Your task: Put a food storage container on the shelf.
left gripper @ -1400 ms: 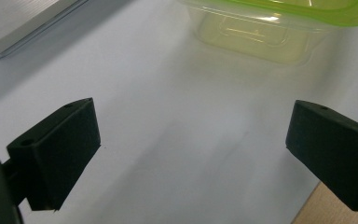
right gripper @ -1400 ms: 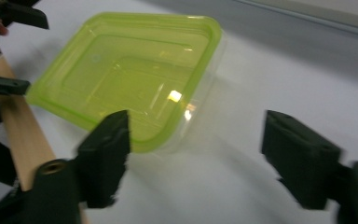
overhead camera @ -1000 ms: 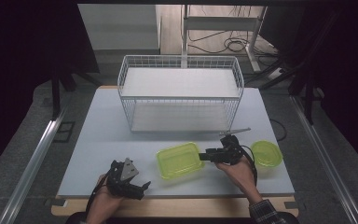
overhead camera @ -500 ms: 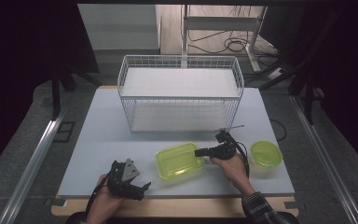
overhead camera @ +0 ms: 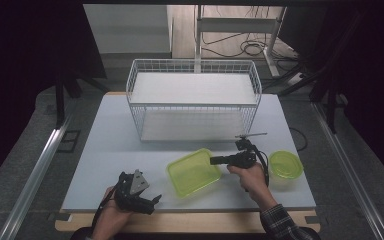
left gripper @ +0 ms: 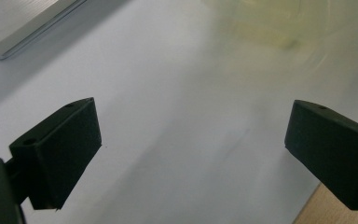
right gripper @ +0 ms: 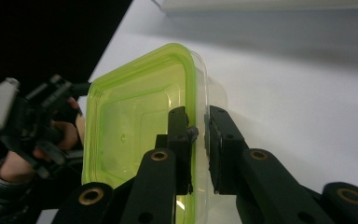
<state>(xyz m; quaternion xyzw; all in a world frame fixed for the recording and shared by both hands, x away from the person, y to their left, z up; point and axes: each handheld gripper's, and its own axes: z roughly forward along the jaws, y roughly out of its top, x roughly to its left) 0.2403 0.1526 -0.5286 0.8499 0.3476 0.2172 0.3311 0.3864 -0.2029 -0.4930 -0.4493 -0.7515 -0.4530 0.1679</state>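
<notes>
Lime-green plastic container (overhead camera: 194,171) lies at the table's (overhead camera: 105,150) 6 o'clock, right gripper (overhead camera: 215,160) at its 3 o'clock rim. Left gripper (left gripper: 191,149) gapes over bare table. Right gripper view: jaws pinch the thin, light, probably slippery wall; grip the stiffer rim
</notes>
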